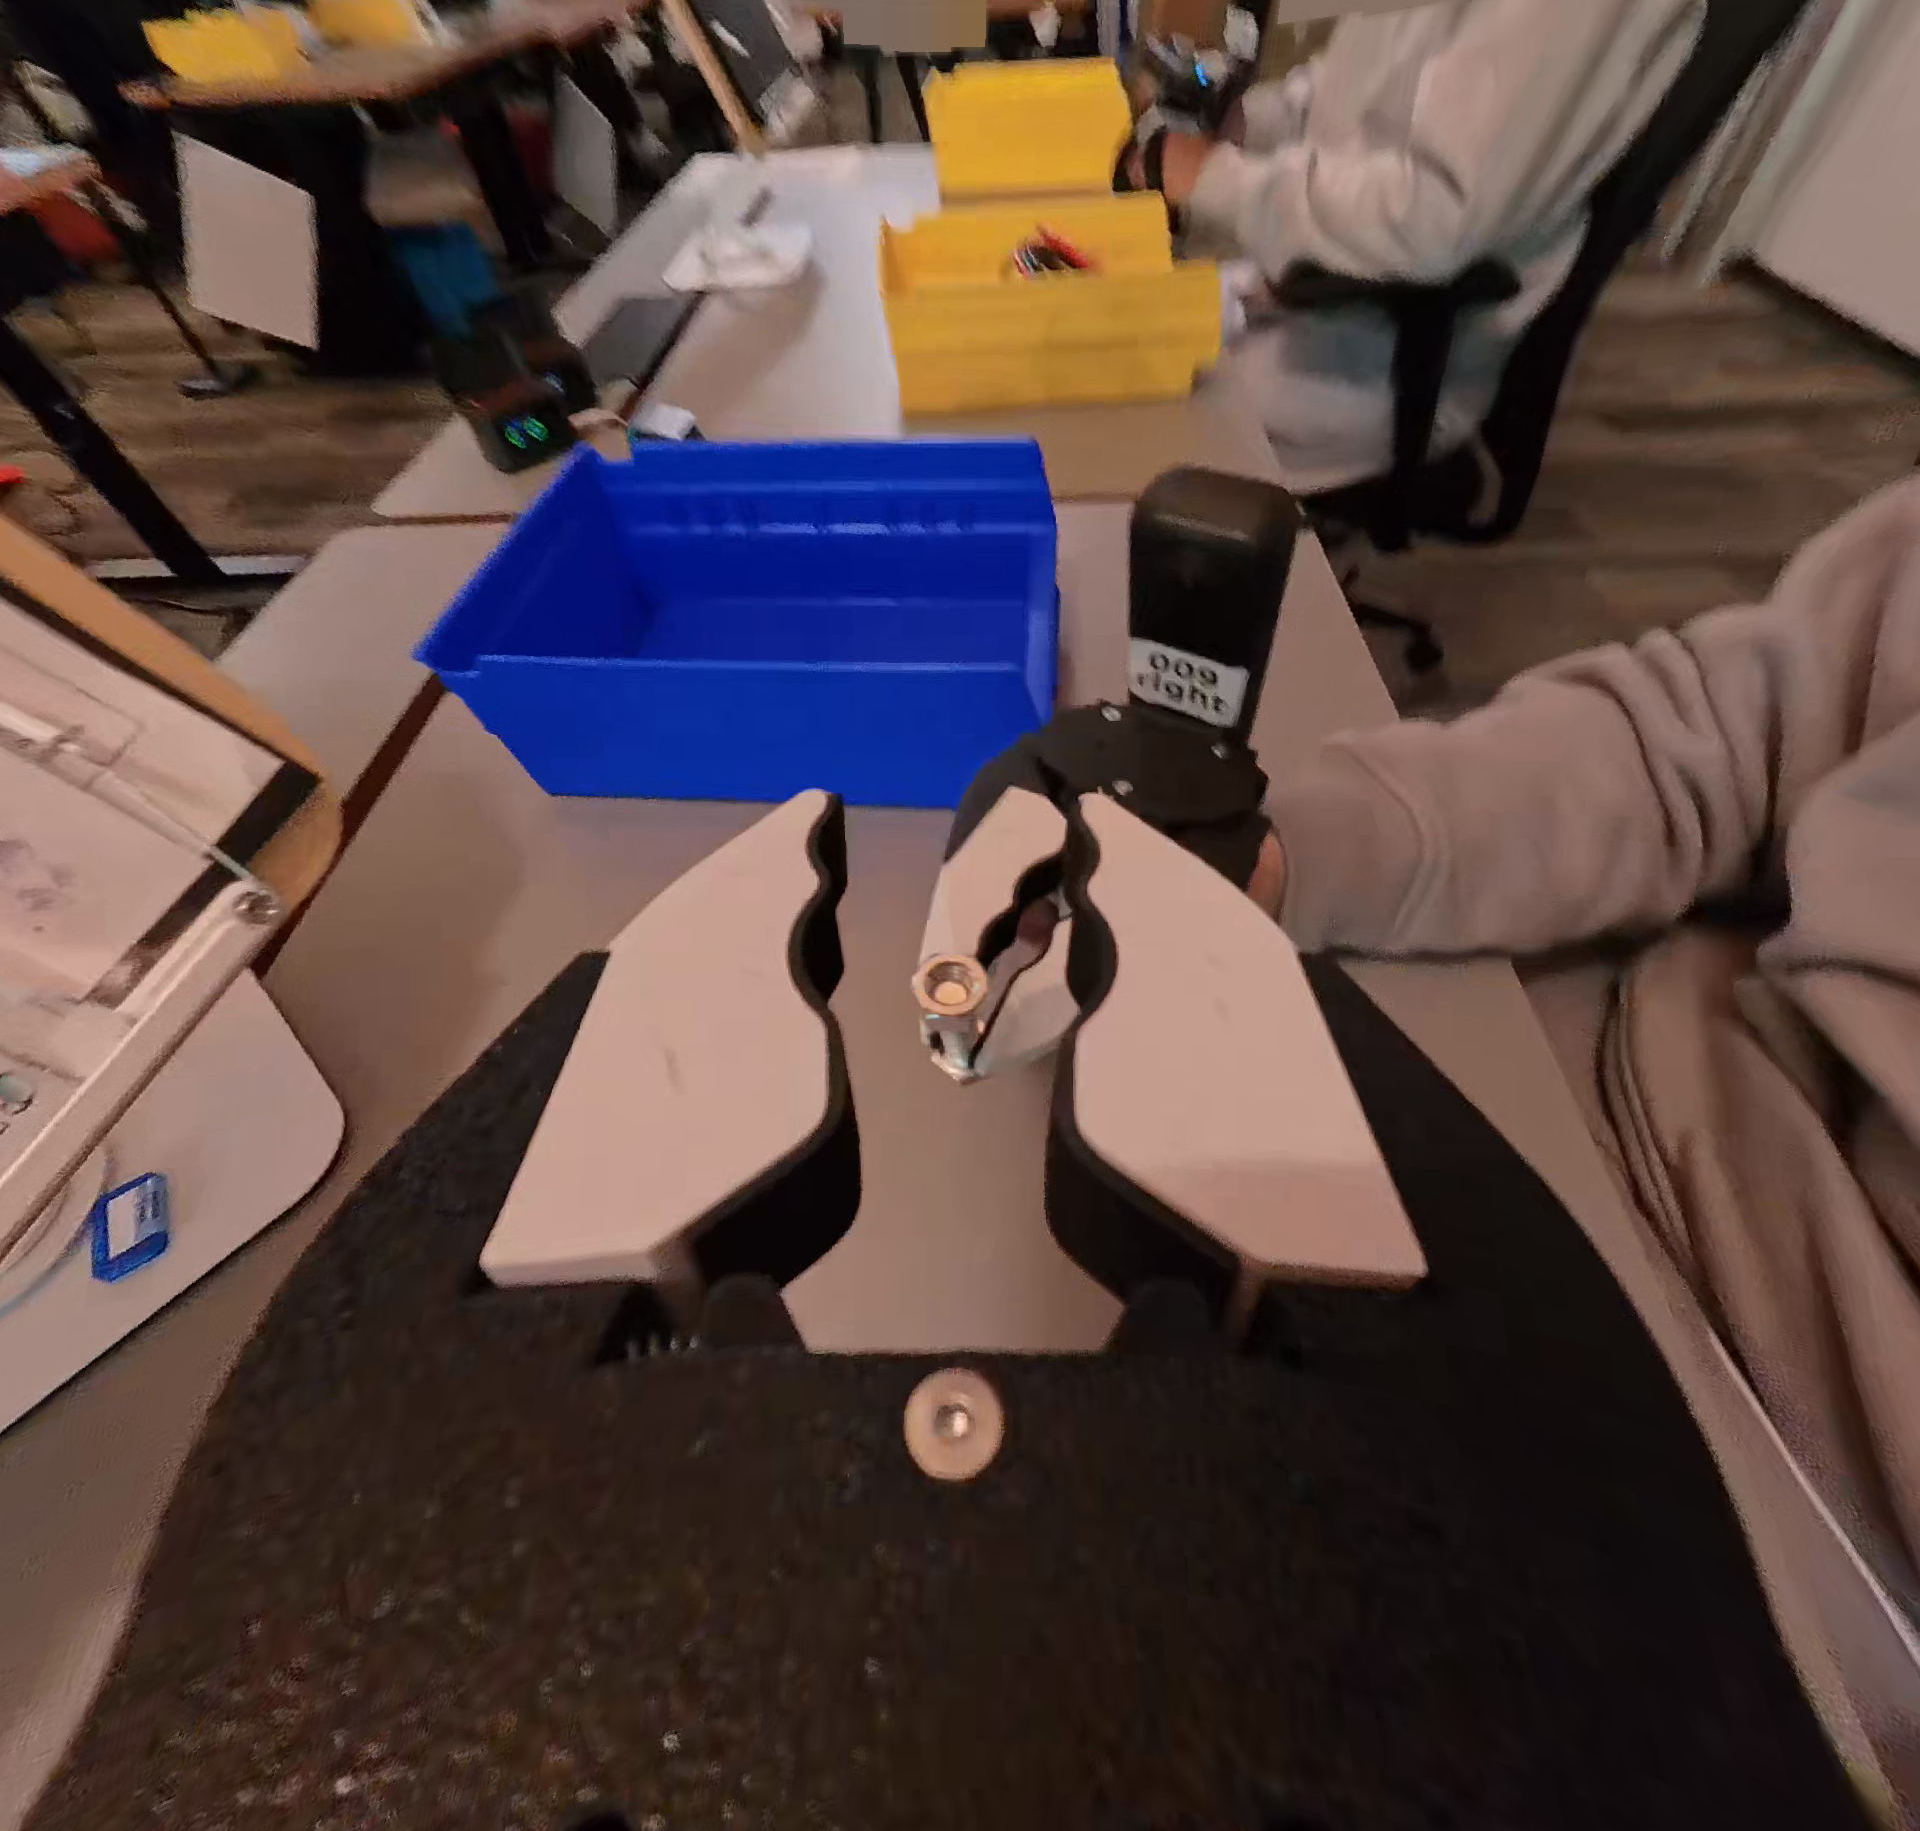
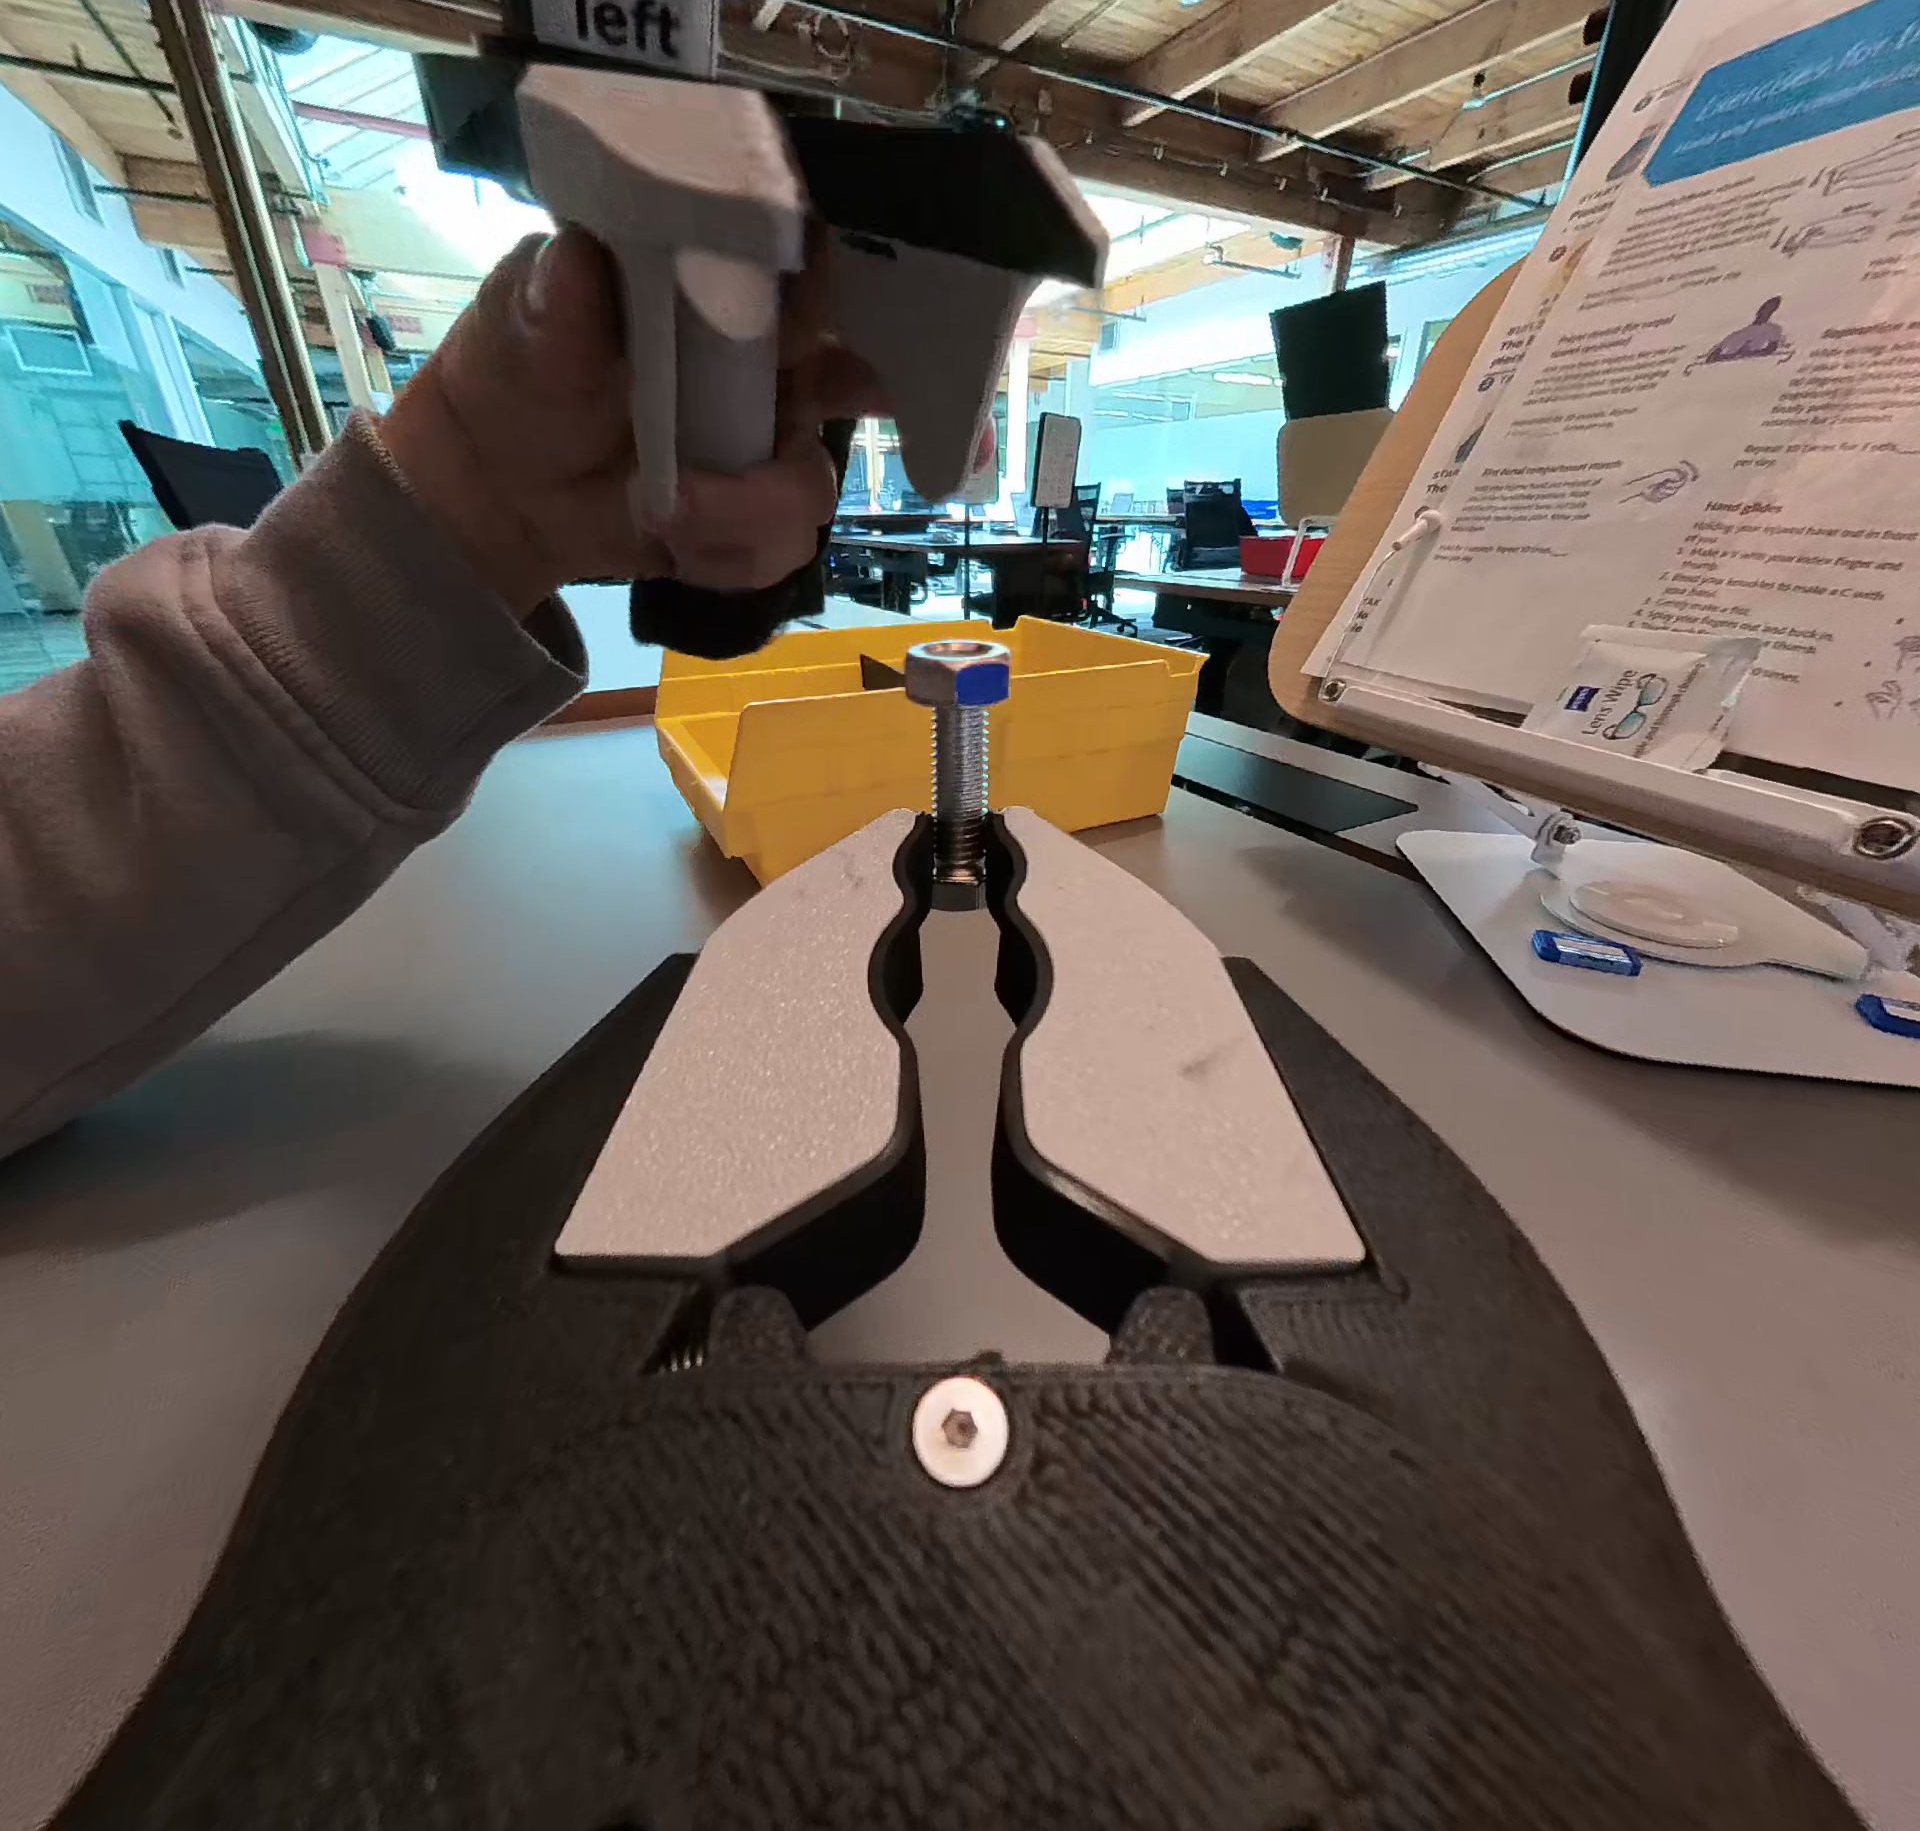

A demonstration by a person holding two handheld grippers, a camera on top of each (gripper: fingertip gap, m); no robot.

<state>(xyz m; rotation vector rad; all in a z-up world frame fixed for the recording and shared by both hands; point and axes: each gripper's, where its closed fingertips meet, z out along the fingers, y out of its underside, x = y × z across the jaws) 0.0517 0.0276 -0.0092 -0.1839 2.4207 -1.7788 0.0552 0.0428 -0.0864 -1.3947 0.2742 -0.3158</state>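
My right gripper (image 2: 958, 831) is shut on the lower end of a silver bolt (image 2: 958, 758) and holds it upright above the grey table (image 2: 416, 950). A hex nut (image 2: 940, 675) with a blue mark sits on the bolt's top end. My left gripper (image 2: 831, 431), held by a hand, hangs blurred just above the nut without touching it. In the left wrist view my left gripper (image 1: 951, 815) is open, its fingers (image 1: 686, 1033) wide on either side of the nut (image 1: 948, 992), with clear gaps. The right gripper (image 1: 997, 877) shows there under the nut.
A blue bin (image 1: 748, 721) stands on the table beyond the grippers. A yellow bin (image 2: 831, 763) stands behind the bolt. A tilted document stand (image 2: 1662, 431) with small blue cards (image 2: 1587, 953) at its base is at the right. A seated person (image 1: 1403, 171) and more yellow bins (image 1: 1039, 327) are farther off. There is about 8 centimeters between the tips of the two grippers.
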